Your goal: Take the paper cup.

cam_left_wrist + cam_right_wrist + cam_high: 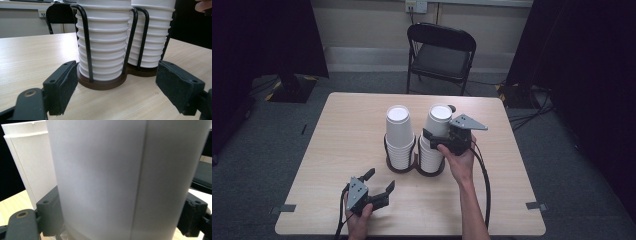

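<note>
- Wooden table carries your two cup stacks, side by side at its middle, each in a dark wire holder.
- Right stack: its top cup sits between your right gripper's jaws, which press on both of its sides.
- Left stack stands free, just left of the other.
- Your left gripper rests near you on the table, jaws spread wide, holding nothing, pointed at the stacks.

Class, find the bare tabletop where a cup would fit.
Free: the table left of the holder, and the right strip past the right tongs. Crowded: the middle, around both cup stacks.
</note>
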Tool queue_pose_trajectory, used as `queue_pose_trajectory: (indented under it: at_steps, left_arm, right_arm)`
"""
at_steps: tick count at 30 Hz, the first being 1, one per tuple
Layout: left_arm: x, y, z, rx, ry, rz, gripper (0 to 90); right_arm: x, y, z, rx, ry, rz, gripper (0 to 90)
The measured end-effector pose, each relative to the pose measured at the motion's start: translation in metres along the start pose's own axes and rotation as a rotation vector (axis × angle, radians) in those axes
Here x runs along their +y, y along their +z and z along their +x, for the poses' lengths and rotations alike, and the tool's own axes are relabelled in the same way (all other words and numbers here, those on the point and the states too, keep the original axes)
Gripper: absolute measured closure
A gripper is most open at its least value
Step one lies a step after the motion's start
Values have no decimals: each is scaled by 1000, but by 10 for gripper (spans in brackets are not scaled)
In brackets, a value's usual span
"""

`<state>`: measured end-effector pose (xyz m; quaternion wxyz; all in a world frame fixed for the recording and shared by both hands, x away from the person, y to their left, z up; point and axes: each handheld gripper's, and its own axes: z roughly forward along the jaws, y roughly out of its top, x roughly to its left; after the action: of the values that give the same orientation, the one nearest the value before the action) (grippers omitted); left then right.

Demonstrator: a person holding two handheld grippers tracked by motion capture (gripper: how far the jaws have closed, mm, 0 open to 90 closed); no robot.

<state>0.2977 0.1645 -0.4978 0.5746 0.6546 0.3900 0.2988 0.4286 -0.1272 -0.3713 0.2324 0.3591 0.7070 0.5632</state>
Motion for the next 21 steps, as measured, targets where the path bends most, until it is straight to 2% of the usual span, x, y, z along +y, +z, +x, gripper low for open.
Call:
queue_pose_trajectory:
  at_steps: [3, 9, 12, 21]
  left_arm:
    - [0, 1, 1, -16, -3, 9, 178]
    - [0, 1, 1, -13, -1, 9, 178]
    - [0, 1, 1, -28, -3, 13, 177]
    - [0, 1, 1, -18, -6, 11, 177]
  right_arm:
    - [2, -2, 1, -9, -4, -14, 138]
    - [9, -5, 1, -3, -2, -31, 139]
    - [13, -6, 1, -8, -7, -38, 138]
    - [18, -9, 0, -9, 6, -55, 139]
